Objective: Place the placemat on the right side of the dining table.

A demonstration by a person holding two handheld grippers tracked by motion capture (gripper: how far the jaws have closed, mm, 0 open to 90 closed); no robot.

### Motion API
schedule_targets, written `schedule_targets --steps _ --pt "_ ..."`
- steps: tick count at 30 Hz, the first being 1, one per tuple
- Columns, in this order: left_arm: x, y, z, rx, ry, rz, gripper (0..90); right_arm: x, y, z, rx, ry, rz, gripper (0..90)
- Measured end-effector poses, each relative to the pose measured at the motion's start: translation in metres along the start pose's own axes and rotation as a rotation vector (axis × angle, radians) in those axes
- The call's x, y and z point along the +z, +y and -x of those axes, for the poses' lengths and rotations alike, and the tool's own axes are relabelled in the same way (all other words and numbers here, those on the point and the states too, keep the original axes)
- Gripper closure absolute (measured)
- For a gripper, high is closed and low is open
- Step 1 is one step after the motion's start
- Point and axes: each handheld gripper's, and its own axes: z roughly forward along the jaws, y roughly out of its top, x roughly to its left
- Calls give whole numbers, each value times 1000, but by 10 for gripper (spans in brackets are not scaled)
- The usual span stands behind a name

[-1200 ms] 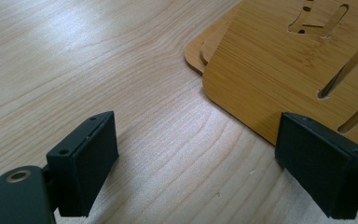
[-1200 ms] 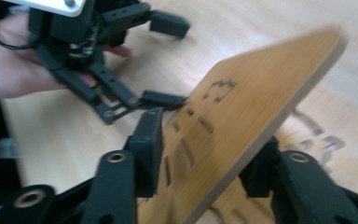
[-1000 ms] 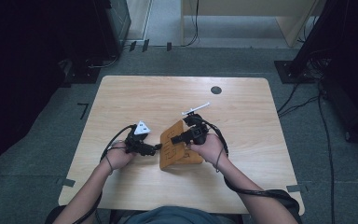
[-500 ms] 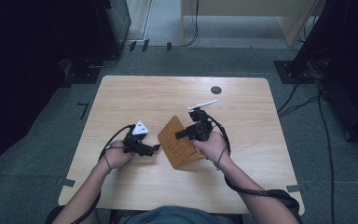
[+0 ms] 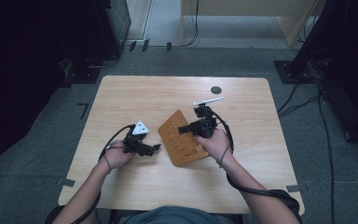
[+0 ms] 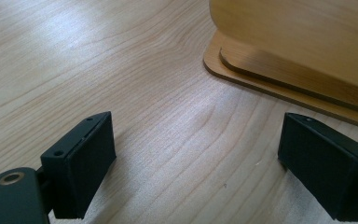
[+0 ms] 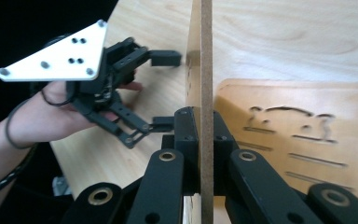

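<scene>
My right gripper (image 5: 183, 129) (image 7: 206, 122) is shut on the edge of a thin wooden board (image 5: 173, 132) (image 7: 206, 65), which I see edge-on and tilted up off the table. Under it lies a second wooden board (image 7: 303, 140) (image 6: 279, 86) with cut-out shapes and slots. The raised board (image 6: 303, 37) hangs over that one in the left gripper view. Just left of the boards, my left gripper (image 5: 156, 148) (image 6: 196, 168) (image 7: 167, 89) stands open over bare table, with nothing between its jaws.
The boards sit mid-table on a light wooden table (image 5: 135, 100). A small dark round disc (image 5: 216, 89) lies near the far edge. Cables trail from both grippers. Dark equipment and cables stand on the grey floor (image 5: 37, 140) around the table.
My right hand has risen a little with the thin board, tipping its gripped edge higher off the lower board. The left hand has stayed put.
</scene>
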Motion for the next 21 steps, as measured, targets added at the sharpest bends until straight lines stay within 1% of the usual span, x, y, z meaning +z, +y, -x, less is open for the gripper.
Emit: schedule_targets --steps 2,6,11,17,21 --pt "0 0 0 -1 0 1 99 -3 1 2 -5 -23 12 876" --pt "0 0 0 -1 1 0 99 -7 2 5 -9 -47 21 875" --pt "0 0 0 -2 2 0 99 -14 3 6 -52 -118 47 876" --pt "0 0 0 -3 3 0 99 -22 5 9 -83 -187 67 875" --pt "0 0 0 -4 4 0 99 -26 5 11 -91 -206 76 875"
